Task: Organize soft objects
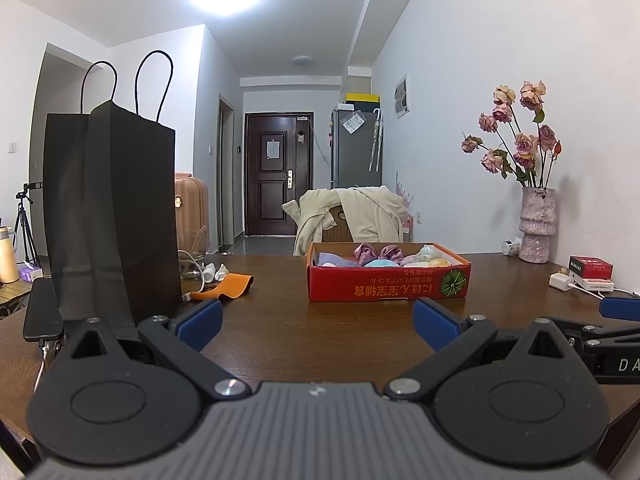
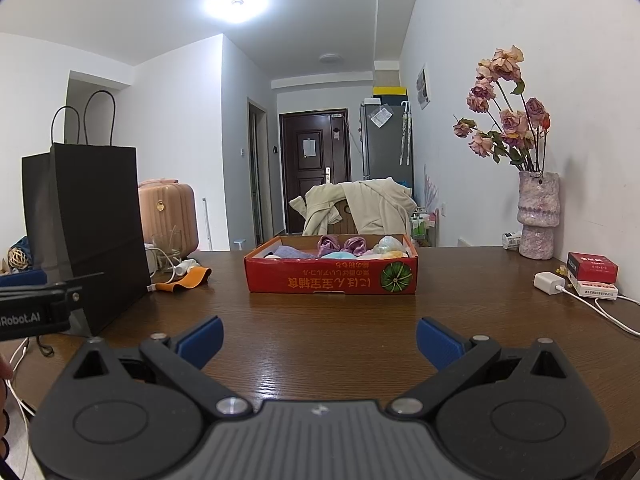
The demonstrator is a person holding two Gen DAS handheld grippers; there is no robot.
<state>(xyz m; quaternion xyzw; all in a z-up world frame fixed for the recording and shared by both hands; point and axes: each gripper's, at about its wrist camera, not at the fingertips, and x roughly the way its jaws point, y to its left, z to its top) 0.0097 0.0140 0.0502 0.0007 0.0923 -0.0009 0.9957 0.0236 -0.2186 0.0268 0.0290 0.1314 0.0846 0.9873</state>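
Note:
A red cardboard box (image 1: 387,284) (image 2: 332,276) sits on the brown table, filled with soft items: purple satin scrunchies (image 1: 376,251) (image 2: 342,245), a lavender cloth (image 1: 336,259), a light blue piece and pale yellow-green ones (image 2: 390,246). An orange cloth strip (image 1: 230,286) (image 2: 188,278) lies left of the box. My left gripper (image 1: 318,326) is open above bare table, short of the box. My right gripper (image 2: 320,342) is also open and holds nothing, with the box straight ahead. The right gripper's blue tip (image 1: 620,308) shows at the left view's right edge.
A tall black paper bag (image 1: 112,216) (image 2: 86,232) stands at the left, with a phone (image 1: 42,314) and white cables beside it. A vase of dried roses (image 1: 536,224) (image 2: 538,216), a red packet (image 2: 592,266) and a white charger (image 2: 550,282) are at the right. A chair draped with a coat stands behind the table.

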